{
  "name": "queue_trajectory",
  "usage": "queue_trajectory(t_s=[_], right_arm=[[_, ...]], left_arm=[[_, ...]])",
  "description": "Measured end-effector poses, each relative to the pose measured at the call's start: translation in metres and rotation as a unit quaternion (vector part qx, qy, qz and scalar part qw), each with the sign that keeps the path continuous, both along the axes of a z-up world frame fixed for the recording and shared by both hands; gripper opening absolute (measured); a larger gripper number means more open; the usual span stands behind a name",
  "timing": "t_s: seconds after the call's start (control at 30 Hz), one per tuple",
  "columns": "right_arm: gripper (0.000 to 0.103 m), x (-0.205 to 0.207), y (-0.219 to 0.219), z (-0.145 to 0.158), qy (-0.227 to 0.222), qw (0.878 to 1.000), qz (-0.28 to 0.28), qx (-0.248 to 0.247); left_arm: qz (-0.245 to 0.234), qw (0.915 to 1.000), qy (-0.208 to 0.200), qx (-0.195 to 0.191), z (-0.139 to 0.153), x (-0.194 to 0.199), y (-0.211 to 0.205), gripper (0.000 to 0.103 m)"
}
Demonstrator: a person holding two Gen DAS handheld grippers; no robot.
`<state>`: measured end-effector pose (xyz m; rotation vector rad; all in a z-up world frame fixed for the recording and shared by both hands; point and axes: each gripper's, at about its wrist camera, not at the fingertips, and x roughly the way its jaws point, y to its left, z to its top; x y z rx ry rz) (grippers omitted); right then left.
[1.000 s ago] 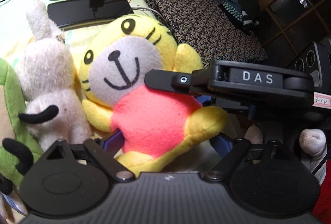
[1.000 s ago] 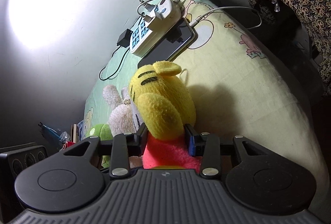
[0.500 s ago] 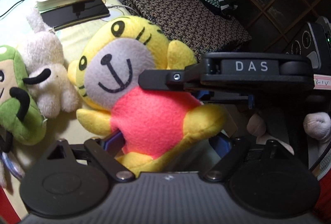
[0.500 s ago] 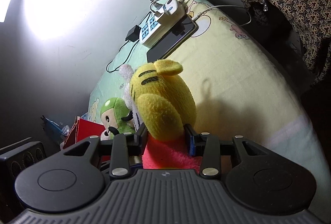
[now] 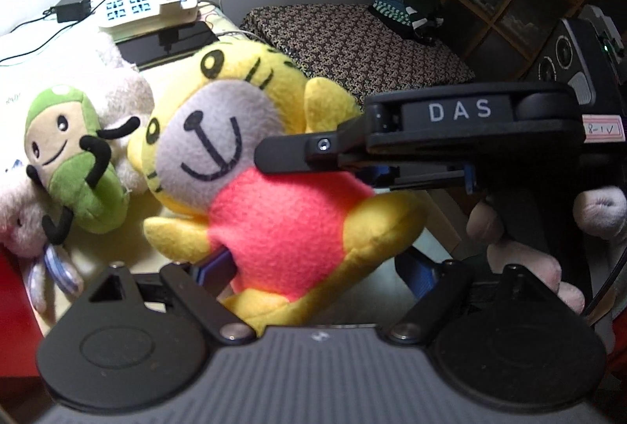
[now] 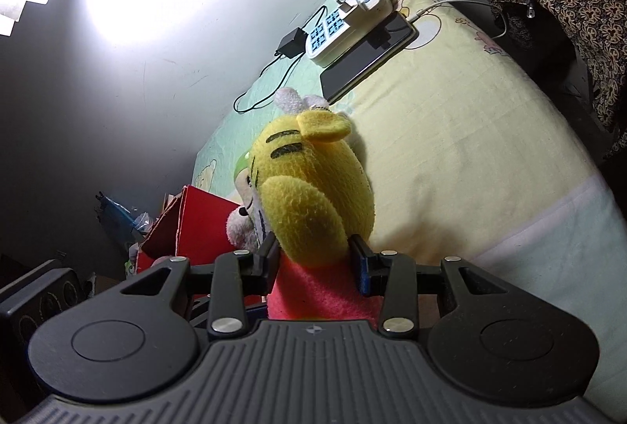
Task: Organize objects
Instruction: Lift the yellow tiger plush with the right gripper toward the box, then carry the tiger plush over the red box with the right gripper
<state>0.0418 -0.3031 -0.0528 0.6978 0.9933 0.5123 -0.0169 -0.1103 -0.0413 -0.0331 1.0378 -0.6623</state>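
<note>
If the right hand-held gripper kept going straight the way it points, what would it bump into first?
It already grips the yellow tiger plush, so the toy leads. Straight ahead lies the pale yellow bedding; the plush would probably press into that first. Depth is hard to judge through this lens.

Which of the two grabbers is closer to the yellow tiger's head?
The right. The right gripper clamps the yellow tiger at the neck, just beneath its head. The left gripper sits lower, with its fingers on either side of the tiger's legs.
</note>
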Motion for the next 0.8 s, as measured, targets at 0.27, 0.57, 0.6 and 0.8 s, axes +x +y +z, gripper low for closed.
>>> queue_trajectory(t_s=[0.27,0.57,0.6,0.8], right_arm=[[0.040,-0.017,0.033,0.022,-0.024,1.000,0.003,0.006],[0.040,-0.037,0.091,0.046,-0.055,0.998,0.005,0.016],[0.040,-0.039,0.097,0.049,-0.060,0.998,0.006,0.018],[0.040,-0.049,0.135,0.070,-0.096,0.995,0.010,0.024]], left_arm=[[-0.004,0.9993,-0.037,0.001,0.023,-0.022,0.036,0.085],[0.009,0.9975,-0.069,-0.011,0.050,-0.042,0.101,0.085],[0.011,0.9972,-0.073,-0.013,0.053,-0.044,0.108,0.085],[0.023,0.9938,-0.105,-0.028,0.072,-0.053,0.153,0.085]])
